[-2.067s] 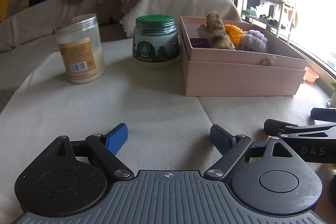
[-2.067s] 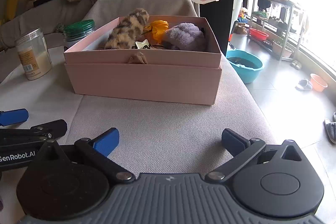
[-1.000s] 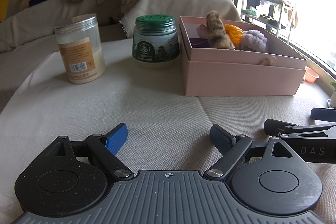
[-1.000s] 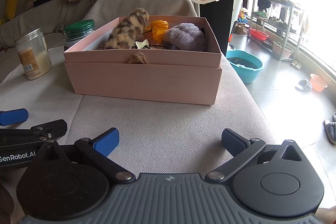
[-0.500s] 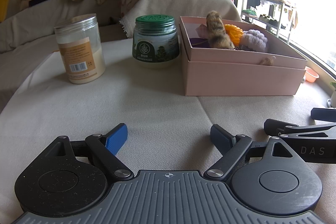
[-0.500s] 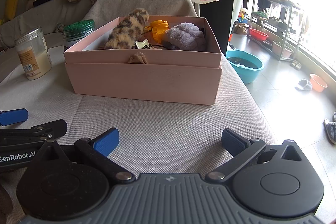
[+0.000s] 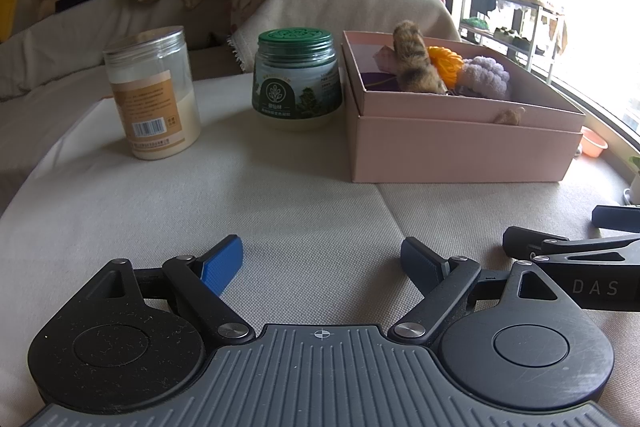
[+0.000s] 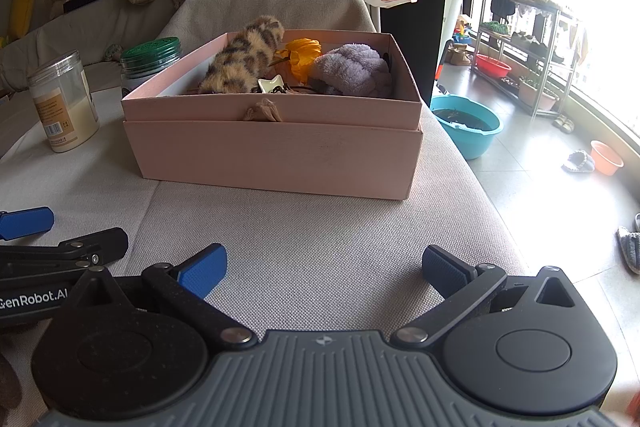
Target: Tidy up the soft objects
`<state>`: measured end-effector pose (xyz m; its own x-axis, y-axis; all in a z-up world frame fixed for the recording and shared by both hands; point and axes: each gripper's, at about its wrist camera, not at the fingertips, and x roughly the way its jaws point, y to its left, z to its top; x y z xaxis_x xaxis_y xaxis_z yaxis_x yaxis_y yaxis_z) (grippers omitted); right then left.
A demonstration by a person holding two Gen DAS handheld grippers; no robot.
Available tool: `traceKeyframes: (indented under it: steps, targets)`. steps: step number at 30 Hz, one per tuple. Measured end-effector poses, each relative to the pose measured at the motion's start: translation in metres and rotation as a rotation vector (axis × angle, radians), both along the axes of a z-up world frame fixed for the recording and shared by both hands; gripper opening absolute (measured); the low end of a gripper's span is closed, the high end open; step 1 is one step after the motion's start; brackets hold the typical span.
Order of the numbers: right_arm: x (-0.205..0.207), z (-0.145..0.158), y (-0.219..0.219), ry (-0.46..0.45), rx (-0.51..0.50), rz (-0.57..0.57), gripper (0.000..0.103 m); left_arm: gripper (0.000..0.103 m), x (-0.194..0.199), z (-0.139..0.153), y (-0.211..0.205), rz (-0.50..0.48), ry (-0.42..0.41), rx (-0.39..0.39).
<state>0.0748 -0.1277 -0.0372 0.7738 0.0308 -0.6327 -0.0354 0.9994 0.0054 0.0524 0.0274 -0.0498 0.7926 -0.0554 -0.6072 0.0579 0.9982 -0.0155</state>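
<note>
Straight ahead of the right gripper [image 8: 323, 263], well beyond its blue-padded fingers [image 8: 202, 269], a pale pink cardboard box [image 8: 276, 151] sits on a light grey woven fabric surface [image 8: 320, 235]. Its fingers are spread wide, holding nothing, low over the fabric. Inside the box lie the soft objects: a tan plush piece with dark leopard-like stripes [image 8: 244, 57] toward the left finger's side, an orange ruffled fabric piece [image 8: 304, 55] in the middle, and a fluffy lilac plush piece [image 8: 354, 69] toward the right finger's side. A small white item [image 8: 272, 84] and some dark strands lie at the front; what they are is hard to tell. A beige tassel [image 8: 262, 113] hangs over the box's near wall.

From the left view, the left gripper [image 7: 322, 263] is likewise spread wide and empty, low over the same fabric. The box [image 7: 460, 151] lies ahead and off beyond its right finger, well apart from it. A round glass jar with a green perforated lid [image 7: 296, 79] stands almost dead ahead, just beside the box. A clear plastic jar with a tan label and pale powder [image 7: 154, 95] stands ahead beyond the left finger [image 7: 222, 263]. The right gripper's [image 7: 576, 251] black linkage shows just past the left gripper's right finger.
</note>
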Motion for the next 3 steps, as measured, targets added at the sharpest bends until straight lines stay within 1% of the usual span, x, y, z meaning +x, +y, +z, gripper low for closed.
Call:
traceKeyframes:
  steps: [3]
  targets:
    - [0.0, 0.0001, 0.0001, 0.0, 0.0, 0.0, 0.103, 0.09, 0.0, 0.0, 0.0002, 0.0, 0.0, 0.0]
